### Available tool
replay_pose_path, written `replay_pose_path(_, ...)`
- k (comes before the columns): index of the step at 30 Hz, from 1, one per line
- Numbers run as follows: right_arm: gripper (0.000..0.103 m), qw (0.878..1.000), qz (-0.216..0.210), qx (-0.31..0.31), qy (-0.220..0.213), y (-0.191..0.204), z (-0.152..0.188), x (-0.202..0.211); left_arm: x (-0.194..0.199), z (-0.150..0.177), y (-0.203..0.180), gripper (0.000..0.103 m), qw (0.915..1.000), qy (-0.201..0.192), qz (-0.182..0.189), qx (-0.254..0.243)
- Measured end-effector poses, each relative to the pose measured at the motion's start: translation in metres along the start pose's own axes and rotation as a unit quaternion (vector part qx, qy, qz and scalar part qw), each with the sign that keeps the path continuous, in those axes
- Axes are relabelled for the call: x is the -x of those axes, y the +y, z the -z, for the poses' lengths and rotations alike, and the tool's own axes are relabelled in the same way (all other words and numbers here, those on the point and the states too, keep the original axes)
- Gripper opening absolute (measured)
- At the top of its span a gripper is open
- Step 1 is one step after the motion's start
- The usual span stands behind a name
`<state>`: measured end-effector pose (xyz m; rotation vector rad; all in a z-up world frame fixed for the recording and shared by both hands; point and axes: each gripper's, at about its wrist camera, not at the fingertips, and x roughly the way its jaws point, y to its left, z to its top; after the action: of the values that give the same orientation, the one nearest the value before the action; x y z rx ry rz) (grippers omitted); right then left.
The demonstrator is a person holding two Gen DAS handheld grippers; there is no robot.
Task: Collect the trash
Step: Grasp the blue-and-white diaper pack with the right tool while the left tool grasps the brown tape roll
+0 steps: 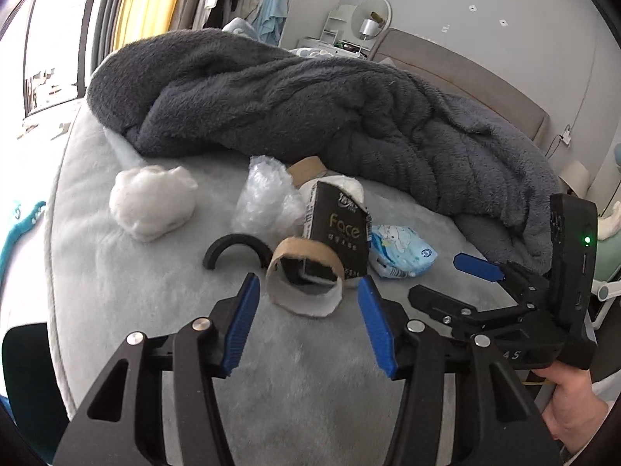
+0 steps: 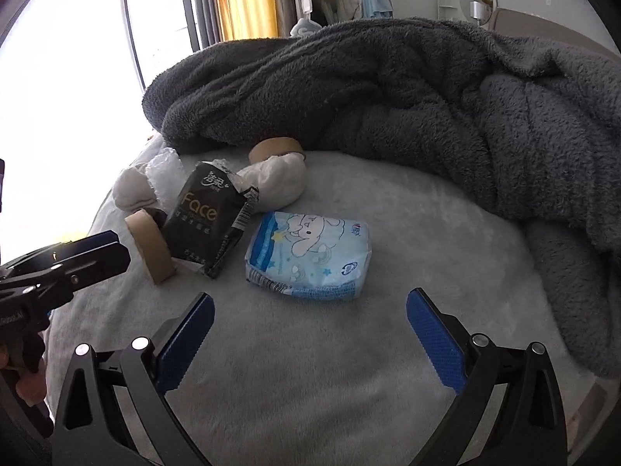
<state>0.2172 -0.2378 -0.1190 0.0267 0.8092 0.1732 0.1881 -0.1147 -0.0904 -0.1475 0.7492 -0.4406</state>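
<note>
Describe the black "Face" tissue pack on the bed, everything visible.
The black tissue pack is a soft, crinkled plastic wrapper with gold "Face" lettering and a torn-open top showing white inside. It stands tilted on the pale grey bed cover, its lower end against the near cardboard ring, apart from the blue cartoon pack.

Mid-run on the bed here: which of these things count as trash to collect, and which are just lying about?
Trash to collect:
- near cardboard tape ring
- far cardboard ring
- black "Face" tissue packet
- pale blue cartoon tissue pack
- crumpled clear plastic wrap
- white cotton wad
- second white wad

Probably trash, less sure:
- black plastic arc

Just lying about:
- dark grey fleece blanket
- pale grey bed cover
</note>
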Motion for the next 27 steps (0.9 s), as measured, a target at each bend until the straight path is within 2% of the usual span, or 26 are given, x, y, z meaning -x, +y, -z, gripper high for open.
replay_pose_path(5,0.100,1.000,0.011,-0.005,0.009,-0.002,-0.004,-0.011,-0.016,-0.004,0.002,0.057,0.9997,0.011,-0.006,0.023)
replay_pose_path(7,0.100,1.000,0.011,-0.009,0.013,-0.004,-0.005,-0.017,-0.019,-0.005,0.005,0.051,0.9994,0.010,-0.009,0.031)
replay_pose_path(12,0.100,1.000,0.015,-0.004,0.016,0.001,-0.010,-0.027,-0.020,-0.005,0.009,0.049,0.9994,0.011,-0.008,0.032)
replay_pose_path(16,0.099,0.999,0.037,-0.003,0.023,0.003,-0.016,-0.036,-0.011,-0.006,0.009,0.049,0.9996,0.001,-0.007,0.027)
replay_pose_path(17,0.094,0.999,0.040,-0.005,0.026,0.001,-0.016,-0.038,-0.007,-0.006,0.008,0.049,0.9997,-0.004,-0.007,0.021)
replay_pose_path(18,0.082,0.999,0.041,-0.007,0.032,-0.001,-0.016,-0.041,-0.005,-0.006,0.007,0.049,0.9998,-0.007,-0.008,0.017)
replay_pose_path(19,0.077,0.999,0.041,-0.010,0.034,-0.002,-0.016,-0.041,0.000,-0.007,0.006,0.049,0.9998,-0.012,-0.010,0.010)
replay_pose_path(21,0.073,0.998,0.043,-0.012,0.032,-0.003,-0.016,-0.040,0.005,-0.007,0.005,0.049,0.9997,-0.019,-0.015,0.001)
replay_pose_path(27,0.072,0.998,0.067,-0.012,-0.001,0.003,-0.032,-0.022,0.024,-0.011,0.012,0.049,0.9974,-0.035,-0.054,-0.034)
